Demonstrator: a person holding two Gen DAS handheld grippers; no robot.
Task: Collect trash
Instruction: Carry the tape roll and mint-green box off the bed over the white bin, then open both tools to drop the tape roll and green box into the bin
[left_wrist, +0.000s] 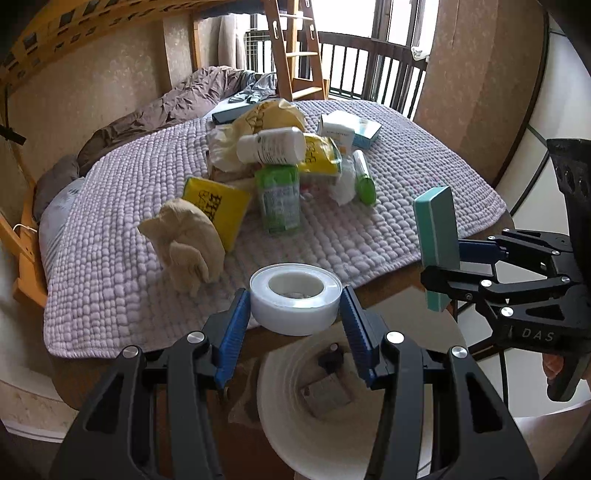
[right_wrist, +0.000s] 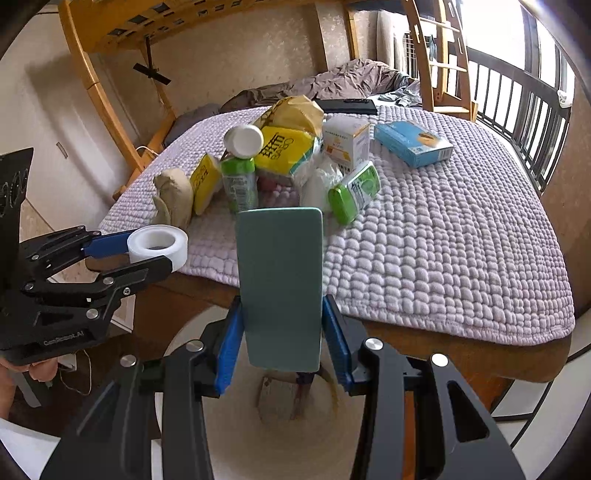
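Trash lies heaped in the middle of a lavender quilted mat (right_wrist: 443, 251) that covers a wooden table: a white pill bottle (left_wrist: 271, 144) rests across a green bottle (left_wrist: 279, 201), with yellow packets (left_wrist: 216, 206), a crumpled yellow bag (right_wrist: 295, 114), a beige cloth lump (left_wrist: 184, 240), a green tube (left_wrist: 364, 177), a white box (right_wrist: 347, 142) and a blue box (right_wrist: 413, 144) around them. The left gripper (left_wrist: 295, 314) is closed on a white tape roll (left_wrist: 295, 297), its blue pads pressing either side, held above a white bin (left_wrist: 280, 424) below the table edge. The right gripper (right_wrist: 282, 347) clamps a flat teal block (right_wrist: 280, 291) upright, also over the bin (right_wrist: 236, 435). Something grey lies at the bin's bottom; what it is cannot be told.
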